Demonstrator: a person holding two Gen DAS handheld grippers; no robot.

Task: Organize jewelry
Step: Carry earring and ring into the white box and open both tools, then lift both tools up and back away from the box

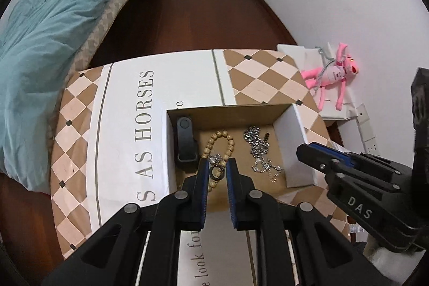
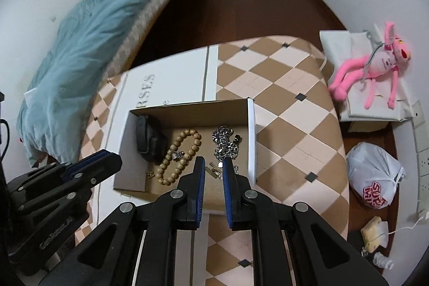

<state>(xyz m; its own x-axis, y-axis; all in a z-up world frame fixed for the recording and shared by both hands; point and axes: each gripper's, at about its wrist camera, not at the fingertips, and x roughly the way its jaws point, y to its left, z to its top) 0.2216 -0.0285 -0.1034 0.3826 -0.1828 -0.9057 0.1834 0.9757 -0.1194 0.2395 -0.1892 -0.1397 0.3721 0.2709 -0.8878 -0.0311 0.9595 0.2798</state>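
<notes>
Bead bracelet (image 1: 218,152) lengthwise, perhaps toward camera.

- Left wrist view: the ring (image 1: 216,171) between the left gripper (image 1: 217,170) fingers is small; contact with either pad cannot be confirmed. Whether it is held or lies on the bead bracelet (image 1: 218,149) beneath cannot be told.
- The bracelet's near arc is hidden behind the left finger.
- Right gripper (image 1: 308,152): seen side-on right of the fingers, body cut by the frame edge; jaw gap not readable there.
- Right wrist view: small gold pieces (image 2: 214,168) between the right gripper's own fingers, too small to identify.
- Silver chain (image 2: 225,145): near end hidden behind the right finger.
- Blue bedding (image 2: 88,50) far left, blurred.
- Tablecloth lettering (image 1: 146,122): cut off by the box (image 1: 297,152) and the fingers.
</notes>
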